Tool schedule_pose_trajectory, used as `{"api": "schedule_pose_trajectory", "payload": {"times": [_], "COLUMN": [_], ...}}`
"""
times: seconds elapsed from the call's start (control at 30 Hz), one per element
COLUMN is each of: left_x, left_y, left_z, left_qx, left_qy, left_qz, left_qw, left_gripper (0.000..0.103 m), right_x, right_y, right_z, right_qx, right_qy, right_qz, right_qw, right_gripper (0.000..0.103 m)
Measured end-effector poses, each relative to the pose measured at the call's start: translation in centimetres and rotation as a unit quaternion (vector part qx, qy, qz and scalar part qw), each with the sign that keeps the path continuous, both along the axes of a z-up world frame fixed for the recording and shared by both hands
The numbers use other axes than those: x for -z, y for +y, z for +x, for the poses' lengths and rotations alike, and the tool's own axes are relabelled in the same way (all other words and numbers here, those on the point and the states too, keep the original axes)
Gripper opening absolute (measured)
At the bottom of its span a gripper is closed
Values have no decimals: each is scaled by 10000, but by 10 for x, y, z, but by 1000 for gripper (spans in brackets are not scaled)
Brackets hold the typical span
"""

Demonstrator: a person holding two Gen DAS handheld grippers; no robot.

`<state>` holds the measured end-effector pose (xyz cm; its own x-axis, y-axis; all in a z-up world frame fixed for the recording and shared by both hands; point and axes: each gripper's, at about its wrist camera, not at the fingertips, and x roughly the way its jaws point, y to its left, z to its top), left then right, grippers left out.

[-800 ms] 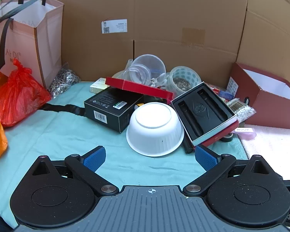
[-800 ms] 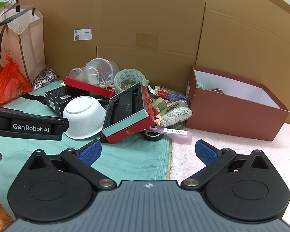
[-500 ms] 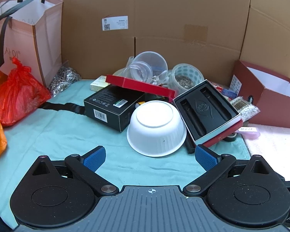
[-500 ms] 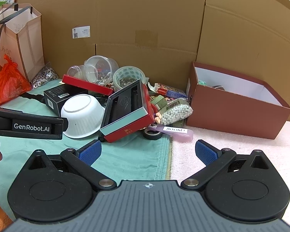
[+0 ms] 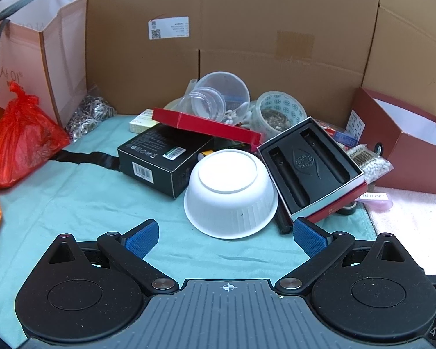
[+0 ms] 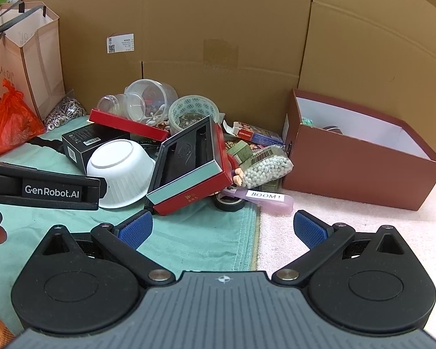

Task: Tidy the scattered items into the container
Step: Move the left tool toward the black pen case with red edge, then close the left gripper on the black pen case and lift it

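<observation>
A pile of items lies on the teal cloth (image 5: 72, 203): an upturned white bowl (image 5: 231, 193), a black box (image 5: 162, 157), a red lid (image 5: 206, 125), a red case with a black insert (image 5: 311, 168), clear cups (image 5: 221, 96) and a bag of white beads (image 6: 266, 167). The open dark red box (image 6: 360, 157) stands at the right. My left gripper (image 5: 225, 234) is open and empty, just short of the bowl. My right gripper (image 6: 222, 226) is open and empty, in front of the red case (image 6: 189, 171), a tape roll (image 6: 228, 202) and a pink "BOOM!" item (image 6: 264, 199).
A pink paper bag (image 5: 35, 55) and a red plastic bag (image 5: 20, 136) stand at the left. Cardboard walls (image 5: 247, 43) close the back. A pale pink mat (image 6: 348, 232) lies under the dark red box. The left gripper's body (image 6: 43, 189) shows in the right wrist view.
Both grippers have drifted slightly toward the pile; the items look a little nearer. Both stay open and empty, and nothing on the cloth has moved.
</observation>
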<state>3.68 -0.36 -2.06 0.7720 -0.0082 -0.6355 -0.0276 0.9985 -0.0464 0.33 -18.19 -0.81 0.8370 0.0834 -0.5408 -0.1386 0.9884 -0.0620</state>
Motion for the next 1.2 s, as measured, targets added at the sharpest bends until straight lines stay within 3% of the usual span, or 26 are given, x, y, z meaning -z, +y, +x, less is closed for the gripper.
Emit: {"api": "schedule_pose_trajectory", "payload": {"times": [0.47, 0.73, 0.83, 1.0, 1.07, 1.2], "left_x": [7, 17, 21, 23, 25, 35], "left_y": [-4, 8, 14, 15, 10, 1], "left_z": [13, 28, 34, 46, 49, 54], "left_qx": [99, 255, 254, 379, 446, 625], "left_qy": [48, 324, 387, 451, 472, 609], "left_qz": [-43, -818, -1109, -1444, -1485, -1463], "left_qw": [9999, 9958, 9928, 9878, 9868, 9854], "left_gripper": [103, 103, 97, 93, 87, 87], "right_x": [1, 3, 4, 1, 0, 1], "right_y": [-1, -1, -4, -17, -20, -25], "right_z": [16, 29, 34, 49, 54, 65], "right_qx": [-14, -96, -82, 39, 29, 8], "right_qy": [14, -58, -153, -226, -251, -265], "right_qz": [32, -43, -47, 333, 434, 439], "right_qw": [10000, 9999, 9998, 9992, 9987, 9987], "right_gripper": [103, 103, 103, 102, 101, 97]}}
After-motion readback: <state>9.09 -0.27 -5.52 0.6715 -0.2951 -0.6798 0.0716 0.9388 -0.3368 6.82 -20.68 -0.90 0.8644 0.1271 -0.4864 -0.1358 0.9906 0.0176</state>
